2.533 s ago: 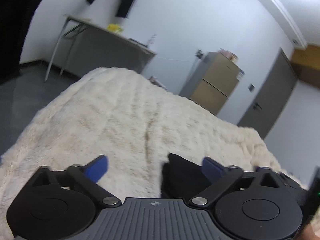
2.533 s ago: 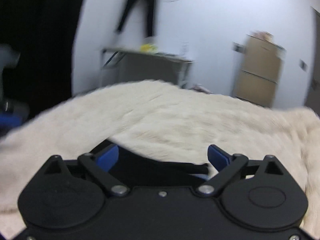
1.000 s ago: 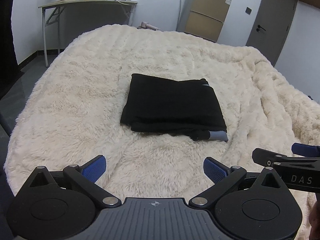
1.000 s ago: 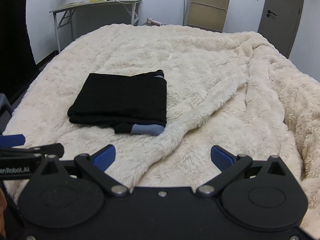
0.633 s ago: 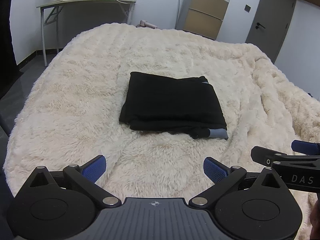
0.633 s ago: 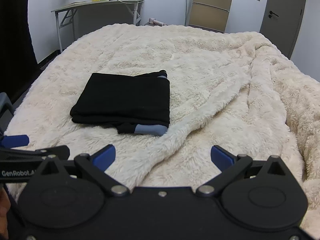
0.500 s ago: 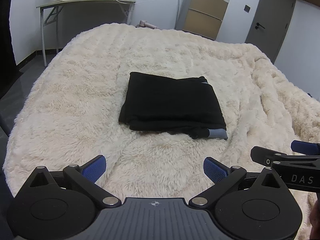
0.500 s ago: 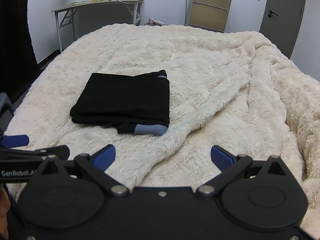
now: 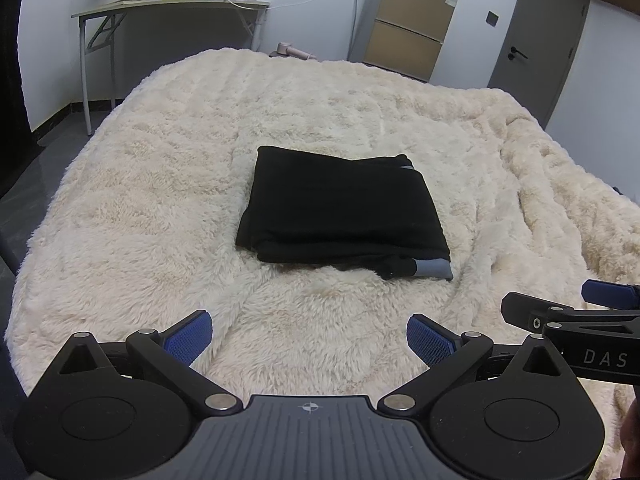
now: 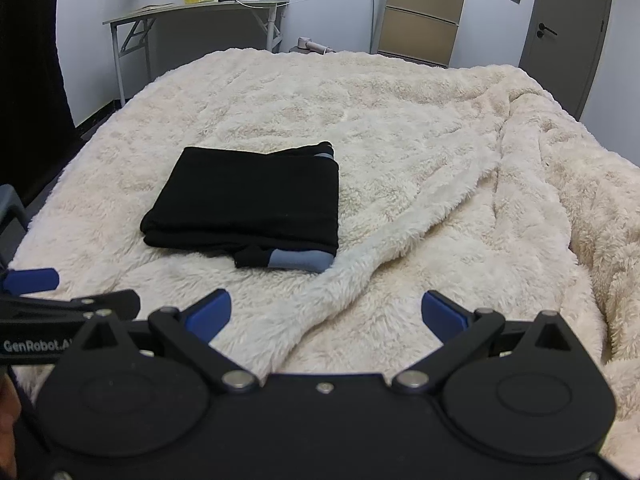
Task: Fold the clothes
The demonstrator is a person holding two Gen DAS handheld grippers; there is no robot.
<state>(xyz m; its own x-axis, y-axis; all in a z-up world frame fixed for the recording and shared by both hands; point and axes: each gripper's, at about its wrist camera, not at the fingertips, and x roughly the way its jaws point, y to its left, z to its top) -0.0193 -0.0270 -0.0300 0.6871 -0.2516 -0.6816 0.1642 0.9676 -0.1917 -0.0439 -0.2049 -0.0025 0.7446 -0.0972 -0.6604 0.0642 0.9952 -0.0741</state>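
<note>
A cream fleece blanket [image 9: 168, 184] covers the whole bed, shaggy and rumpled, with long raised folds running toward its right edge. Near the middle of the bed, somewhat closer to the near edge than the far one, lies the black garment [image 9: 340, 204], folded into a flat, thick rectangle with stacked layers showing along its near side. A grey-blue cuff [image 9: 434, 269] sticks out at its near right corner, and a sliver of the same grey-blue shows at the far right corner.

The left gripper [image 9: 308, 336] hovers above the near edge of the bed with its blue-padded fingers [image 9: 188, 334] spread wide, holding nothing and touching nothing. The right gripper [image 10: 326, 314] sits just beside it, level with it, its jaws likewise wide apart and empty over a blanket fold. Both are well apart from the garment.
</note>
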